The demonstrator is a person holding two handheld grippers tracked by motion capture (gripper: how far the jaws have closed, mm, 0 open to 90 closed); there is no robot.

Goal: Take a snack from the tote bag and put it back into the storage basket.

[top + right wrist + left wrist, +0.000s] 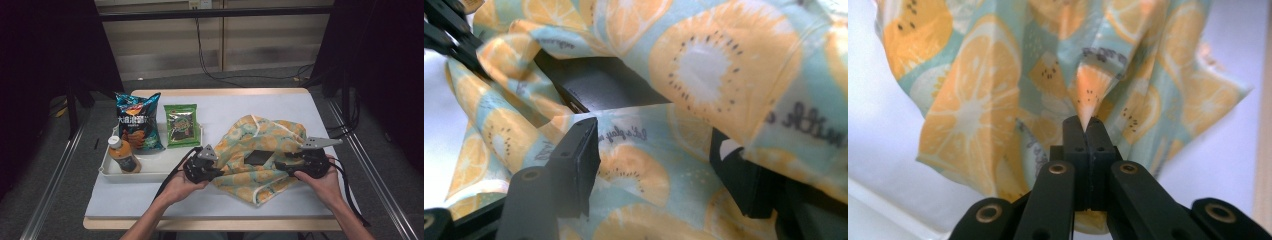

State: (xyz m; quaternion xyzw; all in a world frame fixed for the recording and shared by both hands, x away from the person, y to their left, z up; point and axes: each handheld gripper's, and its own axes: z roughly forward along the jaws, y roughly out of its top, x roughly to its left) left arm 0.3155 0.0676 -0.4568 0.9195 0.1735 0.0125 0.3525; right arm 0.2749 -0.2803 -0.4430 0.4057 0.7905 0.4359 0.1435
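Orange-and-teal fruit-print cloth bag point(260, 152), lying crumpled on the table point(210, 197) right of the tray point(150, 172). Your left gripper point(1086, 122) pinches a fold at its left edge, jaws pressed together, likely to anchor it. Your right gripper point(651, 145) has jaws spread at the dark mouth, seemingly to open it.

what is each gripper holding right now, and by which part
Left gripper pinches a fold at the fruit-print cloth bag's left edge. Right gripper holds nothing; its jaws stand open around the cloth.
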